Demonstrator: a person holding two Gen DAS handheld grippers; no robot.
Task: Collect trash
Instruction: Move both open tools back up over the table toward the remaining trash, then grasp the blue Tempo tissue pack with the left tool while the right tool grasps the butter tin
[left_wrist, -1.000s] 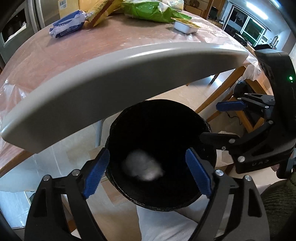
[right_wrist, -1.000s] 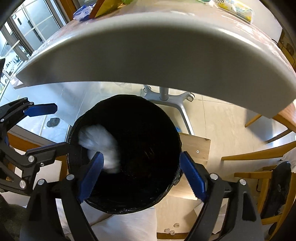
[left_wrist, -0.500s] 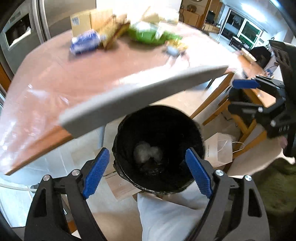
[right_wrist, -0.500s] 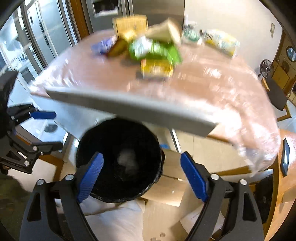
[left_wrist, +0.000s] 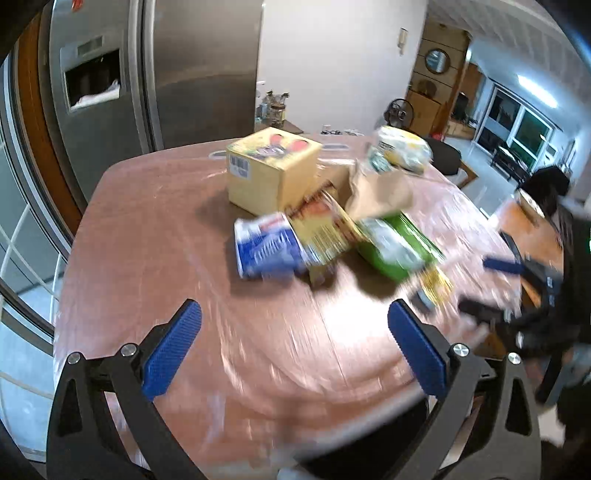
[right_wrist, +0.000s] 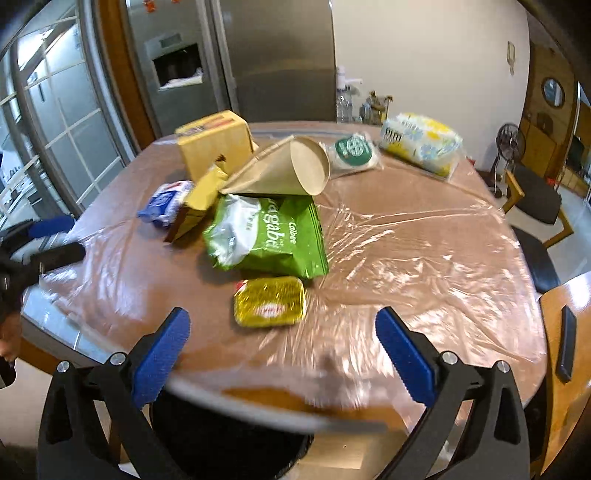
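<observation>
Left gripper (left_wrist: 293, 347) and right gripper (right_wrist: 282, 350): jaws opening wide, nothing between them.

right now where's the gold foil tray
In the right wrist view the gold foil tray lies on the table near its front edge, just in front of the green snack bag and a little left of centre.

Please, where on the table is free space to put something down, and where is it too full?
The table is bare on its right half, between the green snack bag and the right edge, below the tissue pack. The left part, in front of the blue packet, is also free. Around the paper cone and the yellow box it is crowded.
</observation>
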